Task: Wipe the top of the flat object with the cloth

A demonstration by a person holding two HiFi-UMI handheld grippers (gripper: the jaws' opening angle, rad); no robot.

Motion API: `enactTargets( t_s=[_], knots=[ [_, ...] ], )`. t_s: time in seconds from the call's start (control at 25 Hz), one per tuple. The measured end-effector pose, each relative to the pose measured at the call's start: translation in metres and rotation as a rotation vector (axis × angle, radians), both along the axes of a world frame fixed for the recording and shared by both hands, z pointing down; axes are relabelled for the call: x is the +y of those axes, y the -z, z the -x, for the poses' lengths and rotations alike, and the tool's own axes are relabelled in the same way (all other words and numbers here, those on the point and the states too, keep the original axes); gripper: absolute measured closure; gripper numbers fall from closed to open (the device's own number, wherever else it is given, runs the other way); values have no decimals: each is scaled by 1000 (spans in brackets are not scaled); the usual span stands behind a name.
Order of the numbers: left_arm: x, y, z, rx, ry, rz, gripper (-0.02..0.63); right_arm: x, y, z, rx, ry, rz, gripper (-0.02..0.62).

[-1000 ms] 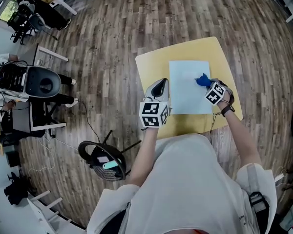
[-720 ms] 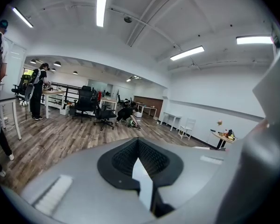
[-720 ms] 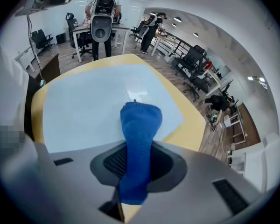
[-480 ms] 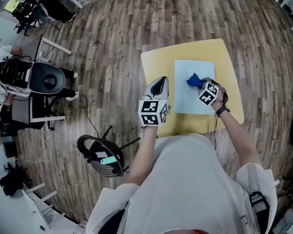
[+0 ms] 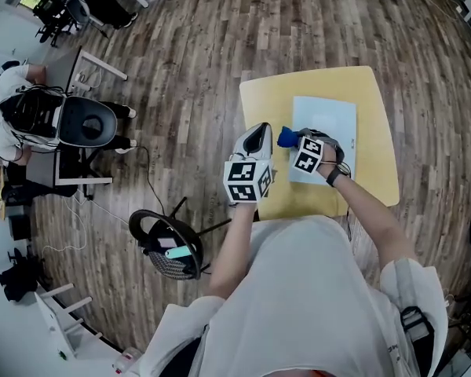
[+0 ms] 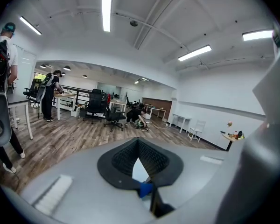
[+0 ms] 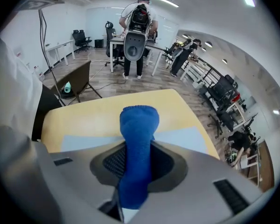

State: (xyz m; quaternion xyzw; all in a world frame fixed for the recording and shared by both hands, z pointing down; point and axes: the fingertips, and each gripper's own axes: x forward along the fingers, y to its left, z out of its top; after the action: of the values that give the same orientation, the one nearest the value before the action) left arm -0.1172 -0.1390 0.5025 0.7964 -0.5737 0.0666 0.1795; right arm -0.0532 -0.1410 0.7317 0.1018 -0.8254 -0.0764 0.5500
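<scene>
**Cloth gripped at the left edge of the flat sheet**

A wooden floor point(image 5: 188, 69) is seen from above, with a yellow worktop point(image 5: 267, 104) set on it. A pale blue flat sheet point(image 5: 334, 120) is laid on the right half of the worktop, with bare yellow surface left around it on all sides.

The left gripper point(image 5: 257, 134) is held above the near left edge of the worktop, off the sheet. In the left gripper view its jaws are drawn together at the tips and nothing is grasped between them. Only a slit of pale sheet and a scrap of blue are seen through the gap behind the tips.

The right gripper point(image 5: 297, 141) is held over the near left part of the sheet and is pointed towards the left gripper. Its marker cube point(image 5: 307, 160) is turned up to the camera. In the right gripper view its jaws are clenched on the blue cloth point(image 5: 286, 138), which is pinched as a thick upright roll between the two black pads point(image 7: 161, 164).

The free end of the cloth point(image 7: 139, 125) is pushed out ahead of the jaws. It lies over the sheet's left edge, partly above bare yellow worktop point(image 7: 107, 111), just beside the tip of the left gripper. Whether it is pressed against the surface cannot be told.
</scene>
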Motion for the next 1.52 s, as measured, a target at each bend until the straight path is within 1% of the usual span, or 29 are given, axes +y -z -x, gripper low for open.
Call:
enactTargets(
  t_s=[0.12, 0.2, 0.44, 0.6, 0.72, 0.8, 0.92, 1.04, 1.08, 1.12, 1.2, 1.32, 1.44, 1.52],
  knots=[
    [0, -3, 2, -1, 6, 6, 601, 0, 2, -11, -27, -32, 4, 499],
    [-1, -4, -2, 1, 0, 7, 601, 0, 2, -30, -24, -56, 5, 499],
    [-1, -7, -26, 9, -55, 10, 601, -1, -3, -113, 27, -193, 24, 499],
    [-1, -5, -41, 22, -87, 10, 601, -2, -3, -167, 9, -280, 27, 499],
    [-2, 0, -48, 25, -105, -1, 601, 0, -3, -200, -7, -357, 41, 499],
    [-2, 1, -47, 24, -107, -2, 601, 1, -3, -214, -7, -395, 50, 499],
    [-3, 0, -46, 22, -101, 3, 601, -1, -4, -222, 2, -405, 50, 499],
    [-3, -1, -43, 20, -93, 7, 601, 0, -4, -217, 54, -385, 54, 506],
    [-3, -1, -40, 18, -88, 6, 601, 1, -2, -210, 58, -381, 59, 508],
    [-2, -2, -37, 15, -81, 6, 601, 1, 3, -200, 42, -376, 63, 508],
    [-1, -3, -29, 8, -62, 8, 601, 0, 13, -167, -28, -356, 72, 509],
    [-2, -4, -16, 0, -30, 11, 601, 5, 24, -107, -98, -262, 85, 512],
    [-3, 0, -5, -10, -1, 4, 601, 17, 25, -47, -139, -157, 106, 512],
    [-1, 3, -1, -18, 9, -2, 601, 23, 21, -17, -137, -102, 108, 512]
  ],
)
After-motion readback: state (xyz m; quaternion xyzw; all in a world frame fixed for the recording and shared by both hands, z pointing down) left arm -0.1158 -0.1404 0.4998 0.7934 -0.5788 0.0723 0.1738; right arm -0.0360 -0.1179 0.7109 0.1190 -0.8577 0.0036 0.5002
